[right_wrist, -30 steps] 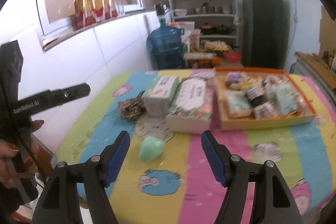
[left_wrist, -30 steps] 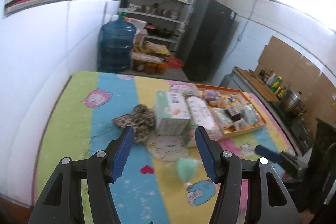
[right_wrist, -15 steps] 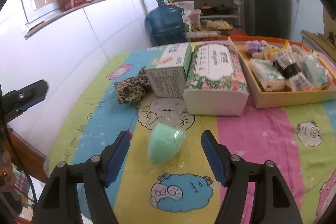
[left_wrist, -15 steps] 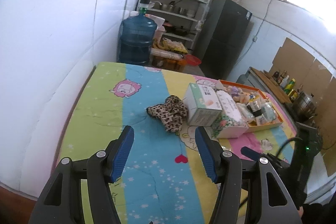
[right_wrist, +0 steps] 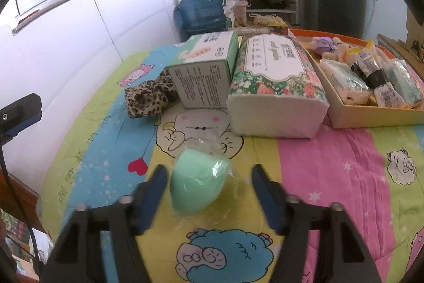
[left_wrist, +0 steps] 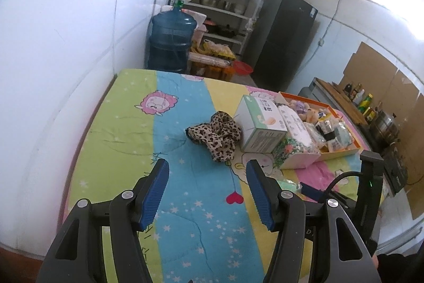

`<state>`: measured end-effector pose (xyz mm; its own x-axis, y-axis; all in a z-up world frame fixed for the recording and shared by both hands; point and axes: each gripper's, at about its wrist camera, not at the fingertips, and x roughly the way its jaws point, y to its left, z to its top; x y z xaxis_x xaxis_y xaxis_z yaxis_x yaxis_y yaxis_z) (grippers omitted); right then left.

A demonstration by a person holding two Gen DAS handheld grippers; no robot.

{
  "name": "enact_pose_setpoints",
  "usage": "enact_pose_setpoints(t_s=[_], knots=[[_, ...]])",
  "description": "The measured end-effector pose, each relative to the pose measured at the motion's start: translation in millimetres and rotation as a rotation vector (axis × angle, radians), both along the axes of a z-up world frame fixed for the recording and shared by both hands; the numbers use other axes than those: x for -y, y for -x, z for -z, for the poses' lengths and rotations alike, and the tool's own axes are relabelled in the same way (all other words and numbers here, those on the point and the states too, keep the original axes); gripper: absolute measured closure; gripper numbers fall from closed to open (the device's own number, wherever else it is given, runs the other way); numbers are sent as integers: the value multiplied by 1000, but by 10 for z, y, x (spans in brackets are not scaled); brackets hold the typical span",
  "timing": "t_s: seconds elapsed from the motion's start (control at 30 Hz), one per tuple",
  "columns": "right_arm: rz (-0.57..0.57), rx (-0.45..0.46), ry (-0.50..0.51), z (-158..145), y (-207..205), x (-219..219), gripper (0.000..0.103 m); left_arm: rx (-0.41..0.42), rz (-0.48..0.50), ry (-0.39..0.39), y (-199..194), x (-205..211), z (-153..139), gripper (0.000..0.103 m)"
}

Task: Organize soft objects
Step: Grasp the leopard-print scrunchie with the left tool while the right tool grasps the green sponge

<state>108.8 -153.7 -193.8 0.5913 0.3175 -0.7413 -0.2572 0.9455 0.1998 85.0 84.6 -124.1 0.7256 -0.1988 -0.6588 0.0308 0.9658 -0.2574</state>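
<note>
- My left gripper (left_wrist: 207,192) hangs over the table (left_wrist: 124,129), jaws released, nothing between them.
- Leopard-print scrunchie (right_wrist: 148,98) ahead, its far end hidden behind the green box (right_wrist: 204,76).
- My right gripper (right_wrist: 209,196): jaws spread around the wrapped mint sponge (right_wrist: 198,183); contact unclear, fingers blurred.

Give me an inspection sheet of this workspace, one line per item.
Surface: striped cartoon cloth, wrinkled.
Job's things: green sponge in clear wrap between the right gripper's fingers, untouched; leopard scrunchie beside the green box; floral tissue pack; orange tray holding packets and plush toys.
Clutter: nothing seen.
Grippers: left gripper open, empty; right gripper open.
Cables: black cable on the right gripper.
Surroundings: water jug, shelves, fridge.
</note>
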Motion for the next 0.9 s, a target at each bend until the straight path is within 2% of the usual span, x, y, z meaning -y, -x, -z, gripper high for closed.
enact_pose_setpoints(t_s=[0.03, 0.1, 0.27, 0.43, 0.5, 0.63, 0.73, 0.9], knots=[[-7, -5, -14, -1, 4, 4, 56, -3, 2, -1, -23, 6, 13, 41], [-9, -1, -12, -18, 27, -8, 58, -11, 5, 3, -81, 18, 50, 41], [-23, 29, -6, -127, 109, -9, 58, -31, 35, 10, -326, 103, 170, 41], [-17, 47, -26, -263, 158, 85, 58, -32, 76, -22, -704, 207, 285, 41], [-15, 43, -40, -288, 175, 123, 58, -32, 100, -35, -877, 237, 362, 41], [-12, 42, -37, -316, 199, 170, 58, -83, 190, -47, -1199, 310, 605, 41], [-2, 42, -39, -329, 194, 219, 58, -102, 265, -90, -1346, 396, 749, 41], [18, 30, -53, -331, 150, 304, 58, -136, 284, -104, -1471, 445, 892, 40]])
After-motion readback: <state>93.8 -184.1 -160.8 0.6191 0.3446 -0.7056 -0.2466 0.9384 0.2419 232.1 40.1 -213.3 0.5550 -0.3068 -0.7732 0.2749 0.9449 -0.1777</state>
